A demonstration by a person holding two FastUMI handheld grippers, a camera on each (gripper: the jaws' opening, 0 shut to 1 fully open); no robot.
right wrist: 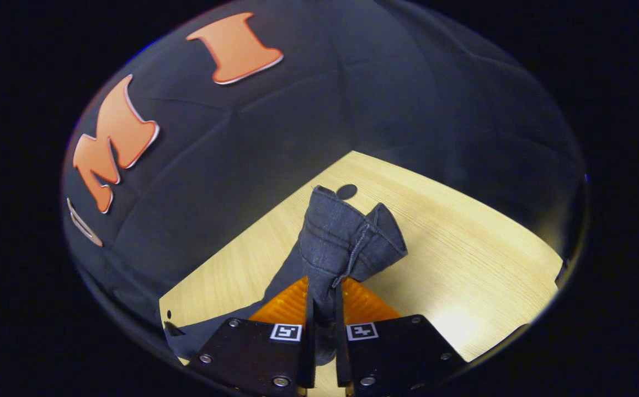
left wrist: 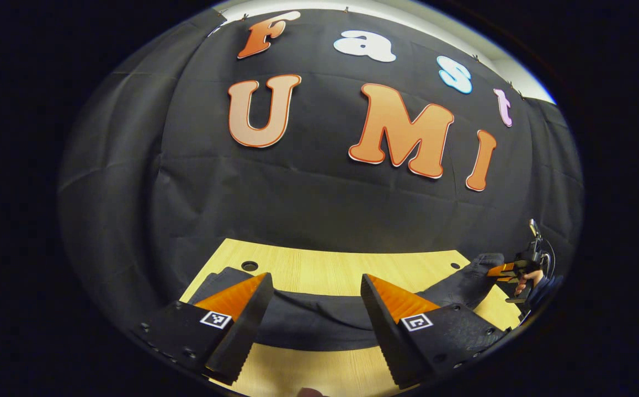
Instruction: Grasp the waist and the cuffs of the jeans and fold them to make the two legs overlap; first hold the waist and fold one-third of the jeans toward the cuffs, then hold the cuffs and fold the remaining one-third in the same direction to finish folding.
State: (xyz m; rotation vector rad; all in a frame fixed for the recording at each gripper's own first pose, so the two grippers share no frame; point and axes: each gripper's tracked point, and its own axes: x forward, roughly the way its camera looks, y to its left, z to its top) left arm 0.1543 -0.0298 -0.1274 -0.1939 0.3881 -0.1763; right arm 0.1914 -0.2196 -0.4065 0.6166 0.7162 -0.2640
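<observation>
Right tongs [right wrist: 325,331] clamped on jeans [right wrist: 347,237]; left tongs [left wrist: 317,325] wide apart, empty, above table [left wrist: 330,264]

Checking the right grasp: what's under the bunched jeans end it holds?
The right tongs are shut on the bunched jeans. Beneath them lies the wooden table, and more denim trails down left. The tabletop directly under the bunch is covered.
</observation>
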